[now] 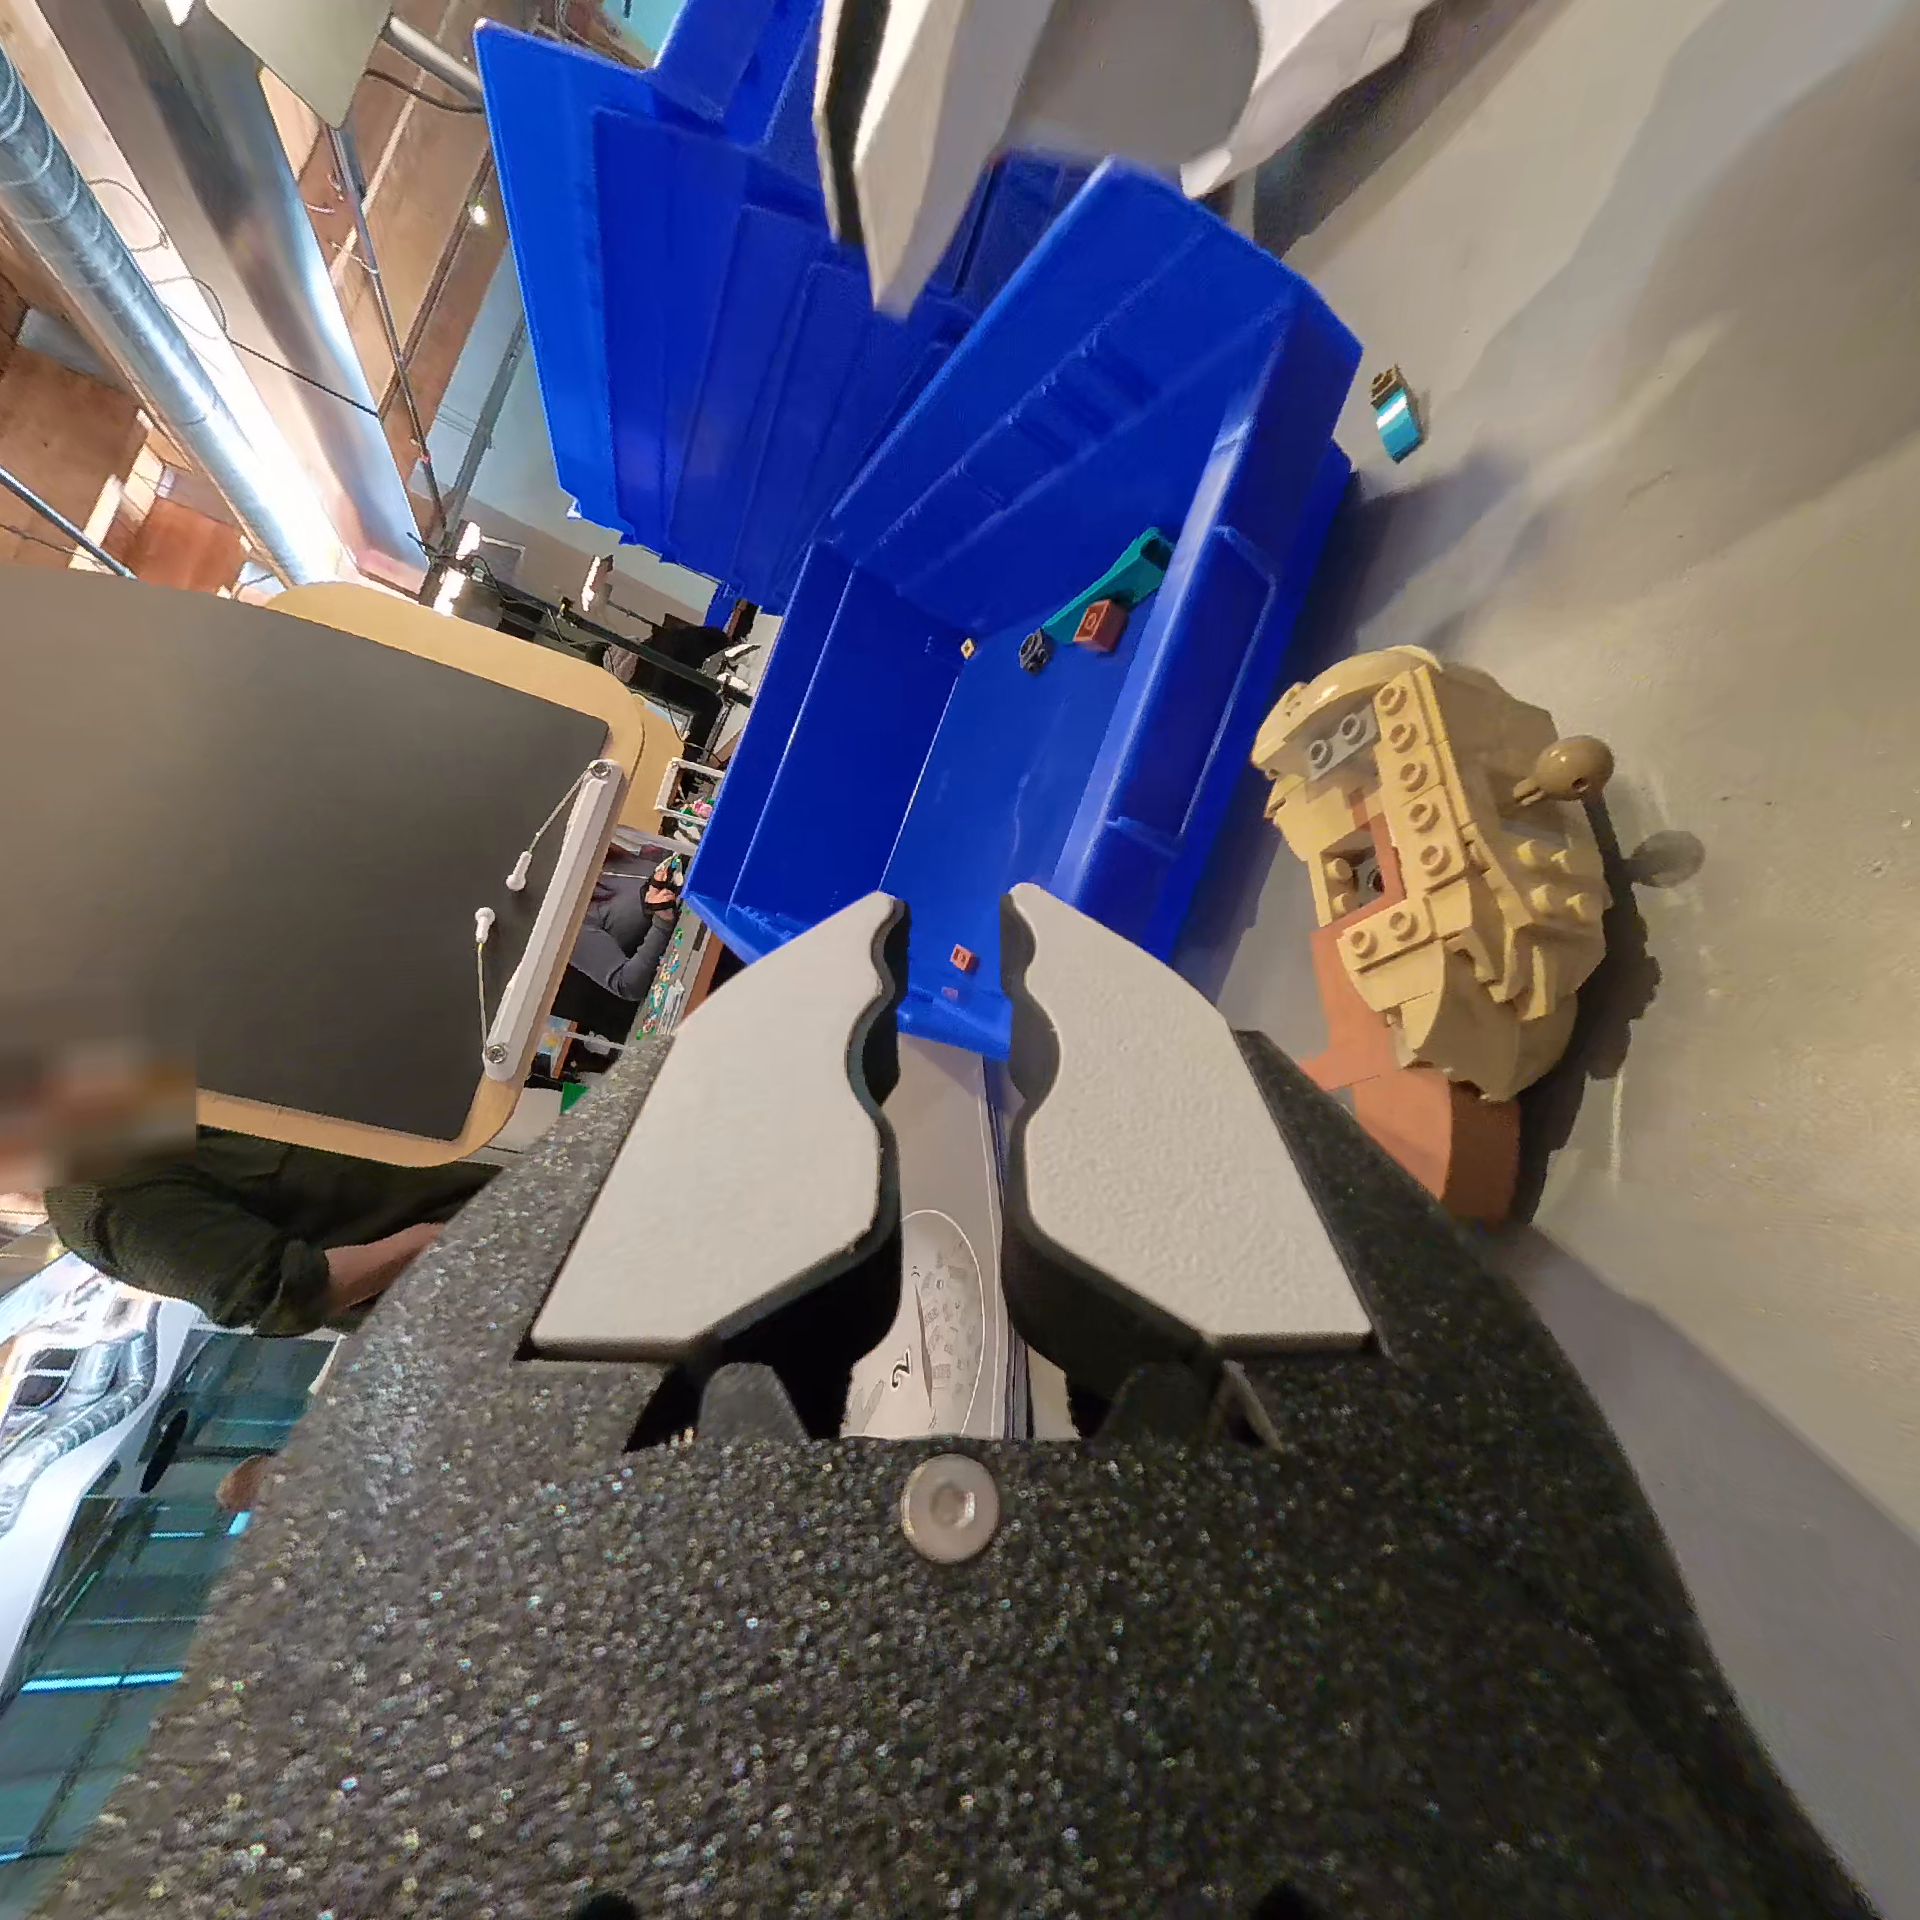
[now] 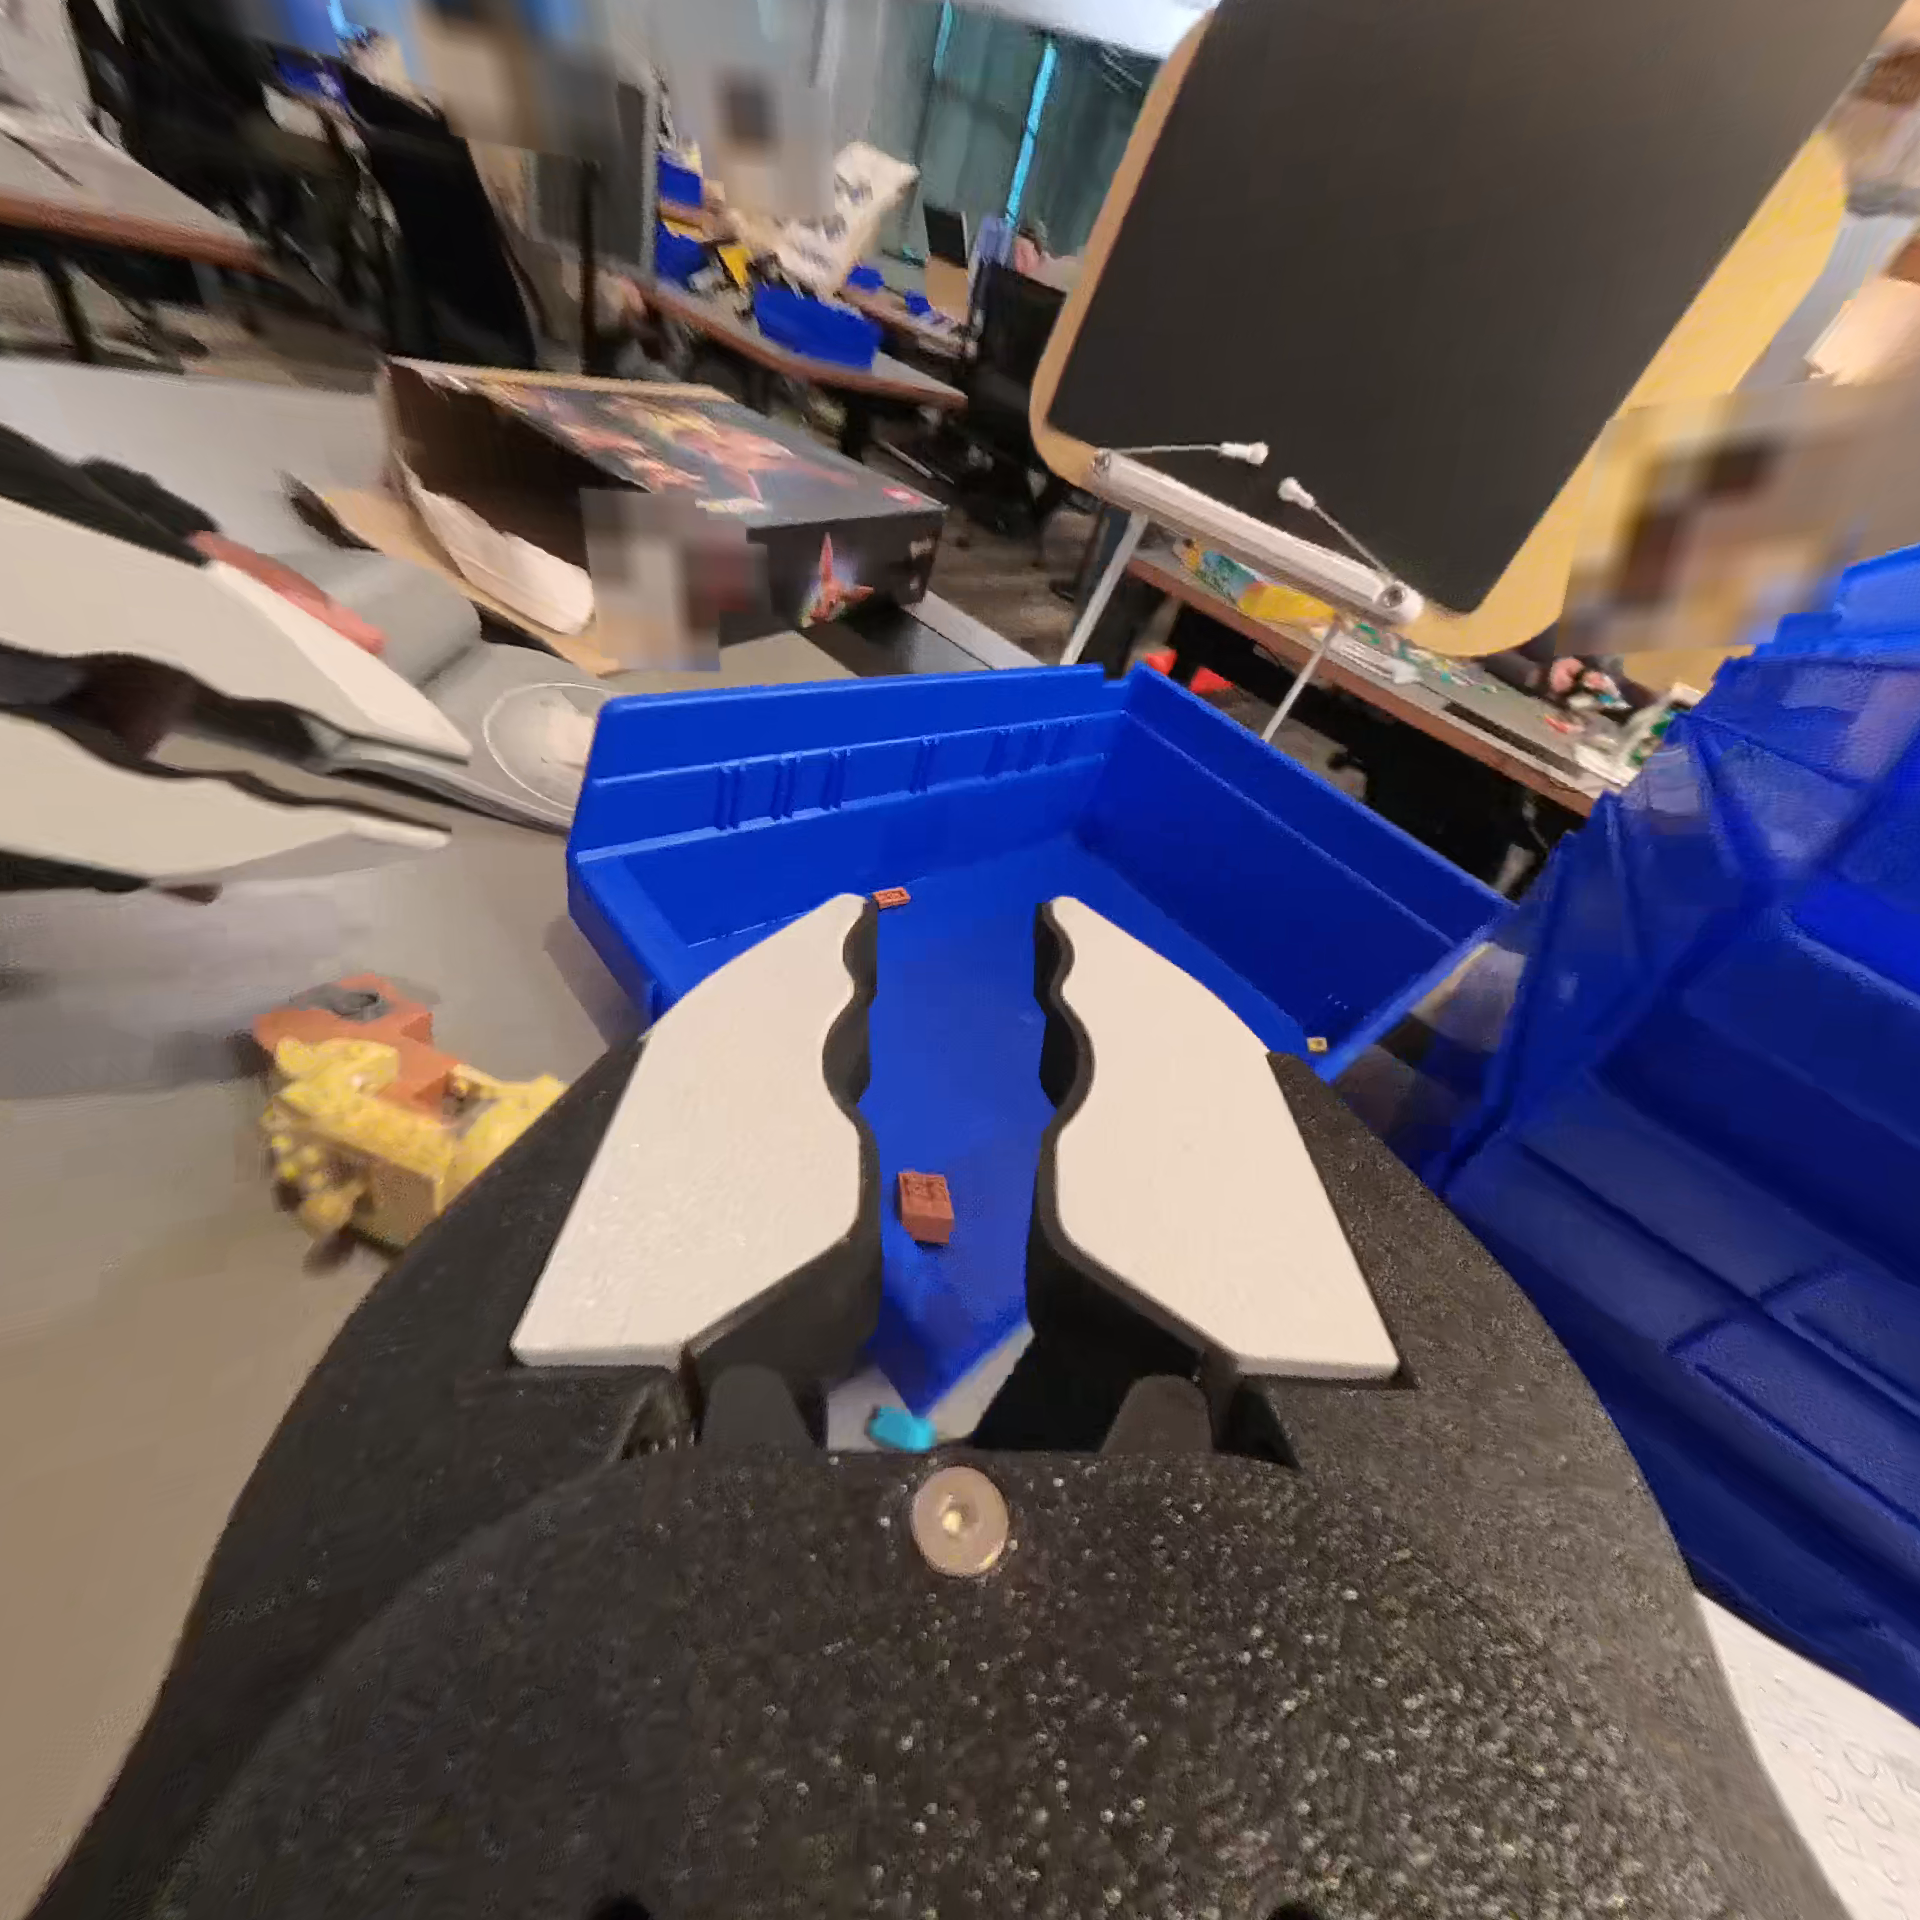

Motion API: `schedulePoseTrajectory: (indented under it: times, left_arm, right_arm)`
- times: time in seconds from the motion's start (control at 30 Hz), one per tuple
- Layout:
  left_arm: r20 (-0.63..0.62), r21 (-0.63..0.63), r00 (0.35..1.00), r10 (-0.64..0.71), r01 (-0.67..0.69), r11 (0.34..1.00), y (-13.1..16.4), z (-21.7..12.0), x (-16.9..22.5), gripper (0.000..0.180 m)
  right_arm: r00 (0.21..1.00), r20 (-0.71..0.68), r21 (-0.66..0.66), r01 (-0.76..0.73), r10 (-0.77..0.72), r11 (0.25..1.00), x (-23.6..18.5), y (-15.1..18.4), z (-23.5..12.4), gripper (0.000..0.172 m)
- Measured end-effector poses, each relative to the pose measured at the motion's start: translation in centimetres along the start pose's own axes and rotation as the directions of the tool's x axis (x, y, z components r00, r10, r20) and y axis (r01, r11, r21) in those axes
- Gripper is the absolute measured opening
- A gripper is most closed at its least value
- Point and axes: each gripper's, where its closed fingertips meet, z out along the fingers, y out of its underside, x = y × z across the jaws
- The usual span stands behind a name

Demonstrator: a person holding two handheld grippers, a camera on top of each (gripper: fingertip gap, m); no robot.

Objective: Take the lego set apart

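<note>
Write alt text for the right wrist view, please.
The right gripper hangs open and empty over a blue bin on a grey table, a small brown brick on the bin floor below. A tan brick model lies left.

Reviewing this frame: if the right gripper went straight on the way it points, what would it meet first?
Probably the floor of the blue bin: the open right gripper points into it, above a small brown brick. Depth is unclear.

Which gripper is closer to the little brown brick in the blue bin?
The right gripper. It hangs open over the blue bin, with the brown brick just below, between its fingers. The left gripper is back at the bin's end, open.
</note>
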Motion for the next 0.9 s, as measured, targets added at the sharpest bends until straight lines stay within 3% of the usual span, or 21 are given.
schedulePoseTrajectory:
  times: [0.1, 0.23, 0.43, 0.77, 0.9]
  left_arm:
    - [0.001, 0.002, 1.0, -0.004, 0.004, 1.0, 0.1, -0.1, -0.1, 0.015]
    - [-0.009, 0.01, 1.0, -0.007, 0.007, 1.0, 0.0, -0.1, 0.2, 0.014]
    - [-0.03, 0.014, 1.0, -0.005, 0.006, 1.0, -0.2, 0.1, 0.8, 0.013]
    - [-0.042, 0.028, 0.999, -0.006, 0.007, 1.0, -0.7, 0.2, 1.3, 0.011]
    - [-0.04, 0.031, 0.999, -0.01, 0.011, 0.999, -0.8, 0.1, 1.2, 0.011]
  right_arm:
    - [0.999, 0.032, -0.008, -0.036, 0.037, 0.999, 2.4, 2.1, -2.6, 0.025]
    - [0.996, -0.064, -0.2, -0.076, 0.065, 0.977, 6.5, 7.5, -4.0, 0.025]
    - [0.989, -0.093, -0.443, -0.143, 0.113, 0.885, 7.5, 13.3, -3.3, 0.032]
    - [0.956, -0.158, -0.558, -0.294, 0.248, 0.776, 6.4, 16.0, -1.3, 0.038]
    - [0.95, -0.251, -0.61, -0.304, 0.185, 0.732, 6.9, 17.1, -0.9, 0.039]
